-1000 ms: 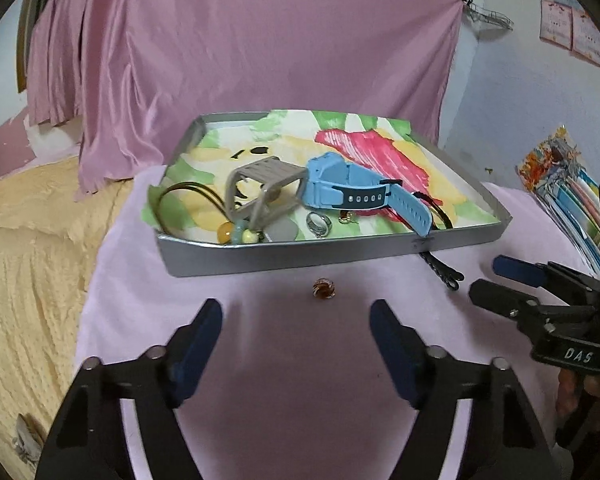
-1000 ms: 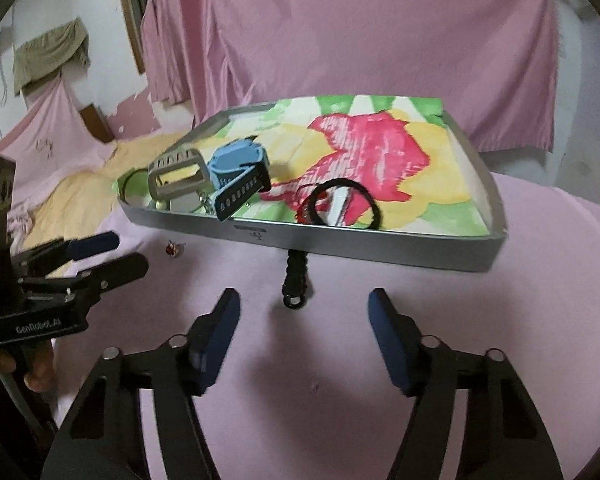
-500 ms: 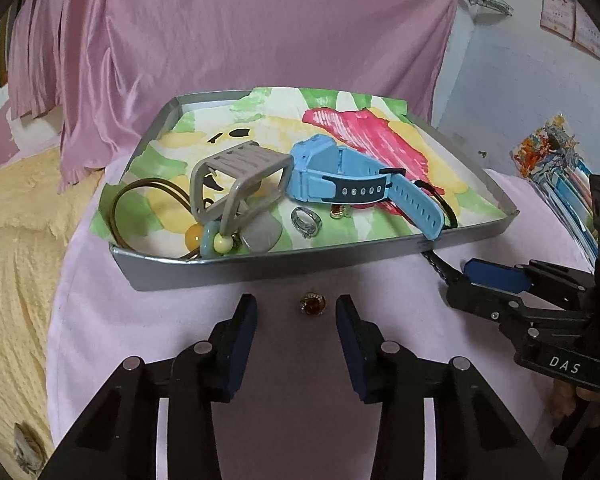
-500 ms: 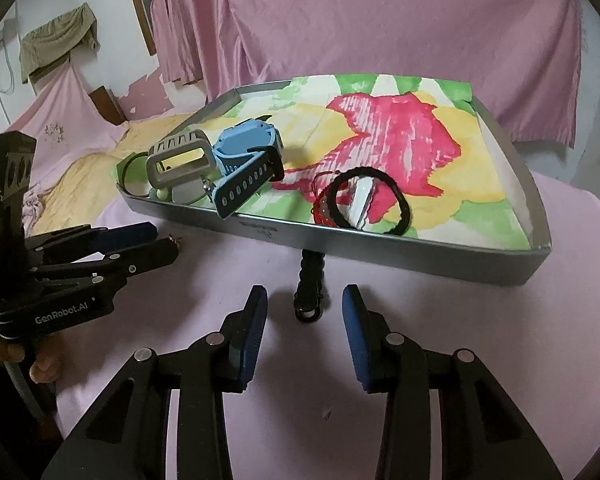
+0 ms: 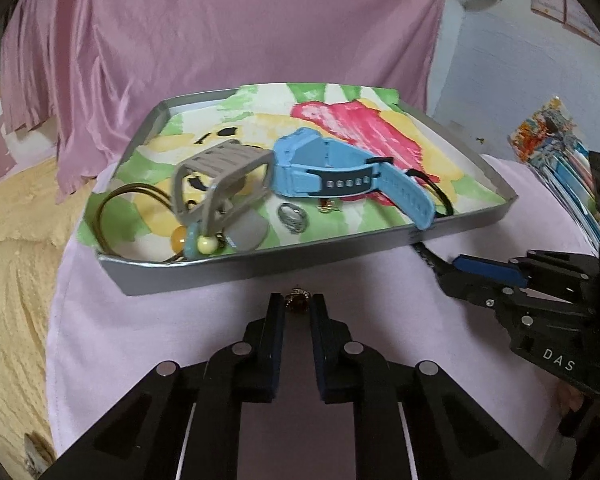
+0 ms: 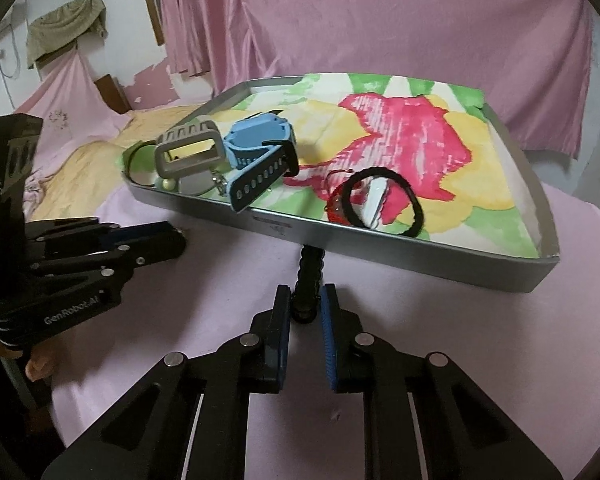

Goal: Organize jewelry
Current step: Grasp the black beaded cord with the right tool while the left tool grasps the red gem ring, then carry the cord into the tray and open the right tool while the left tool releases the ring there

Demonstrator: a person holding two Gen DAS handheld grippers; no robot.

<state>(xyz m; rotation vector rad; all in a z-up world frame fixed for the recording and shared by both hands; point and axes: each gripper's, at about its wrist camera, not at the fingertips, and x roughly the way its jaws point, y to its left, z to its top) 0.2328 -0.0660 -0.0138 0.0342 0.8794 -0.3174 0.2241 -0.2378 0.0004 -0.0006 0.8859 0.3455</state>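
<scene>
**Both grippers closing on jewelry in front of the tray**

A small amber ring (image 5: 297, 299) is lying on the pink cloth (image 5: 140, 340) just before the silver tray (image 5: 260, 262), and the left gripper (image 5: 297, 305) has just been closing, its pads now pinching the ring. The right gripper (image 6: 307, 304) has just been closing too, clamping the near end of a black braided bracelet (image 6: 310, 276) that is running under the tray's front wall. Inside the tray are sitting a blue watch (image 5: 332, 174), a grey watch band (image 5: 220, 178) and a silver ring (image 5: 293, 218).

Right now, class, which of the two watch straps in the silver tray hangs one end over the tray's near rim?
The light blue watch strap: its tail overhangs the silver tray's near rim, while the grey strap lies wholly inside.
</scene>
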